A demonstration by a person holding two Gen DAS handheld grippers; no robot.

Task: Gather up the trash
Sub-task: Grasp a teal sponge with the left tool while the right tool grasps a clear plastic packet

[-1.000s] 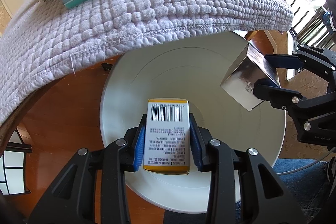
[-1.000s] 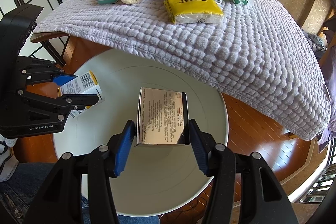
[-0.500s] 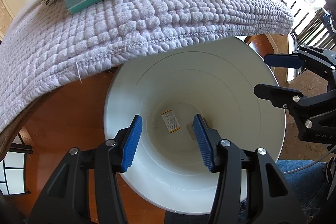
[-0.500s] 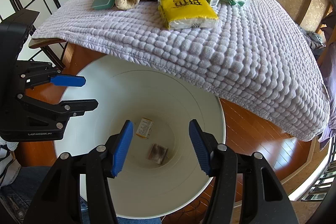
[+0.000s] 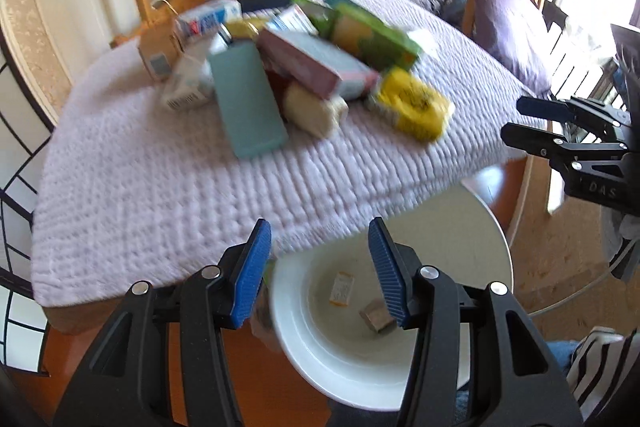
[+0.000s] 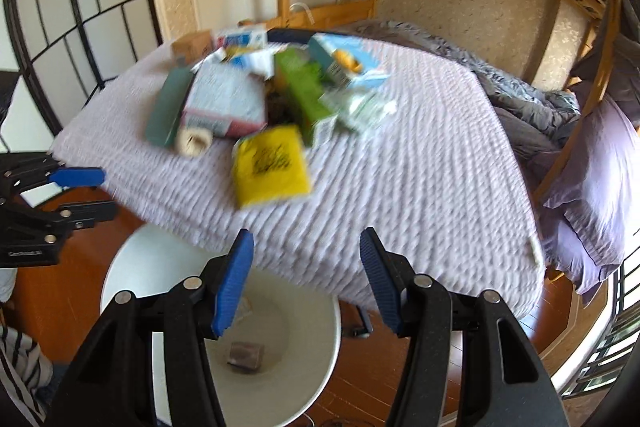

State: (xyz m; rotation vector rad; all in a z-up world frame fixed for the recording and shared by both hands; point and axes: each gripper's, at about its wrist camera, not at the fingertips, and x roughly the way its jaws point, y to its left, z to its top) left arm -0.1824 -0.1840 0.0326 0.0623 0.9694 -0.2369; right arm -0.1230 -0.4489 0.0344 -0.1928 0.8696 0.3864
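Two boxes [image 5: 344,289] now lie in the white bin [image 5: 496,239], dropped from each empty, parted hand-held gripper [image 5: 320,267].

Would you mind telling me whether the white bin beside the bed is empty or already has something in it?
Not empty. The white bin holds two small boxes on its bottom: a yellow-edged box and a silvery box.

A white round bin [image 5: 404,383] stands open on the floor below both grippers, partly under the bed's edge. On its bottom lie a small orange-edged carton [image 5: 342,289] and a silvery box [image 6: 246,354]. Ahead of the grippers, boxes and a yellow packet [image 6: 270,167] lie heaped on the lilac cover.
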